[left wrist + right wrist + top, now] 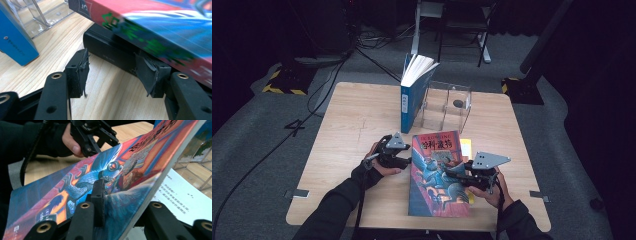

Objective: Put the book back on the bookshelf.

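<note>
My left tool [404, 161] sits at the left edge of the colourful book [437, 175], near the middle of the table [347, 120]. In the left gripper view its two jaws stand apart with bare wood between them; the right pad [146, 75] is just at the black book [110, 52] that lies under the colourful one, and I cannot tell whether it touches. The left pad [81, 72] is clear of everything. So this tool holds nothing.

The colourful book lies on the near half of the table, its red and blue cover up, its right edge lifted. Under it on the right is a yellow book [466, 148], whose open white page of print [182, 195] shows in the right gripper view.

My right tool [451, 175] is clamped on the right edge of the colourful book: one jaw lies on top of the cover, the other sits under the edge.

Farther back, a blue book [411, 95] stands upright with its pages fanned, just left of a clear plastic stand [447, 105].
</note>
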`<state>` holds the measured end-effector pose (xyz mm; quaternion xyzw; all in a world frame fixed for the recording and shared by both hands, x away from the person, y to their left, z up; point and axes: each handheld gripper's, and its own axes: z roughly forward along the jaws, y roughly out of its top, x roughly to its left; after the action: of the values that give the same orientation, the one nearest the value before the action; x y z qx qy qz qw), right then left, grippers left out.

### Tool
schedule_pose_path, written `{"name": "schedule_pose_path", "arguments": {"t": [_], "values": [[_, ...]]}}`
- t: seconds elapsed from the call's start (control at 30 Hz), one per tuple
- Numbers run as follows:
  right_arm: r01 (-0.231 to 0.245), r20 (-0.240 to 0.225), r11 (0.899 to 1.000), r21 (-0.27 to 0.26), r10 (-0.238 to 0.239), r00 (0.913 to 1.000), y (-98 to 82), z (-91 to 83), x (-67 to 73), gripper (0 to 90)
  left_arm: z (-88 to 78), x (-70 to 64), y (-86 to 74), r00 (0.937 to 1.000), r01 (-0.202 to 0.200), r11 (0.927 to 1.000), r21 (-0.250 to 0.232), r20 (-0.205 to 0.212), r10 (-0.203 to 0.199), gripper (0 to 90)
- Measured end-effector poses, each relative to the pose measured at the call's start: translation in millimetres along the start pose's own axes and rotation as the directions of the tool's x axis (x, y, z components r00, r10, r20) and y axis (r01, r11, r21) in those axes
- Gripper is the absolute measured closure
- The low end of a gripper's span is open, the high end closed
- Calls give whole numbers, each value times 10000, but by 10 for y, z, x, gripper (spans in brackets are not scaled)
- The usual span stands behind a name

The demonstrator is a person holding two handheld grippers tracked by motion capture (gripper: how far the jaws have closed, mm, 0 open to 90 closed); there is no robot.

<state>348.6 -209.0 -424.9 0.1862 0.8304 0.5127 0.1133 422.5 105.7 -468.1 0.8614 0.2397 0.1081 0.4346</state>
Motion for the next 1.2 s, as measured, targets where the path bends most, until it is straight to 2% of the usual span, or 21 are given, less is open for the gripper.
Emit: {"name": "schedule_pose_path", "arguments": {"t": [0.03,0.07,0.13,0.23,0.3,0.33,0.37,0.43,0.47,0.5,0.6,0.83,0.97,1.03,1.2], "values": [[12,35,10000,-53,-12,10000,11,-7,-1,710,0,0,0,10000,0,10000,0,0,0,440],[59,120,9999,-113,-58,9999,24,-19,2,712,-16,33,40,10000,87,9996,-257,6,-87,441],[23,179,9999,-147,-21,9998,37,-30,5,714,-21,42,65,9999,132,9996,-230,85,-130,449],[17,288,9995,-316,-8,9996,79,-59,-6,717,-57,80,151,10000,16,9987,-501,19,-15,490],[-37,227,9993,-373,45,9997,99,-69,-29,717,-70,120,198,9998,178,9981,-597,42,-175,499],[9,266,9992,-391,1,9996,115,-75,-35,717,-82,147,226,9995,299,9964,-799,106,-292,517],[9,266,9992,-391,1,9996,115,-75,-35,717,-82,147,226,9995,299,9964,-799,106,-292,543],[187,405,9990,-396,-171,9990,149,-76,-38,723,-101,191,267,9988,459,9942,-973,209,-440,546],[192,458,9987,-473,-171,9988,175,-80,-55,726,-119,226,309,9977,611,9911,-1183,364,-571,583],[192,458,9987,-473,-171,9988,175,-80,-55,726,-119,226,309,9977,611,9911,-1183,364,-571,598],[165,484,9983,-553,-139,9987,217,-90,-86,734,-152,256,382,9977,576,9901,-1277,430,-525,610],[442,686,9968,-671,-396,9969,305,-112,-111,744,-216,295,595,9983,233,9905,-1355,558,-158,759],[666,914,9941,-852,-587,9941,339,-140,-134,750,-273,290,747,9993,27,9889,-1484,381,30,787],[676,909,9938,-878,-595,9941,350,-152,-142,750,-287,286,779,9990,27,9888,-1495,449,40,800],[899,1102,9910,-989,-789,9908,404,-200,-172,753,-368,245,948,9988,-339,9860,-1630,280,390,849]]}}
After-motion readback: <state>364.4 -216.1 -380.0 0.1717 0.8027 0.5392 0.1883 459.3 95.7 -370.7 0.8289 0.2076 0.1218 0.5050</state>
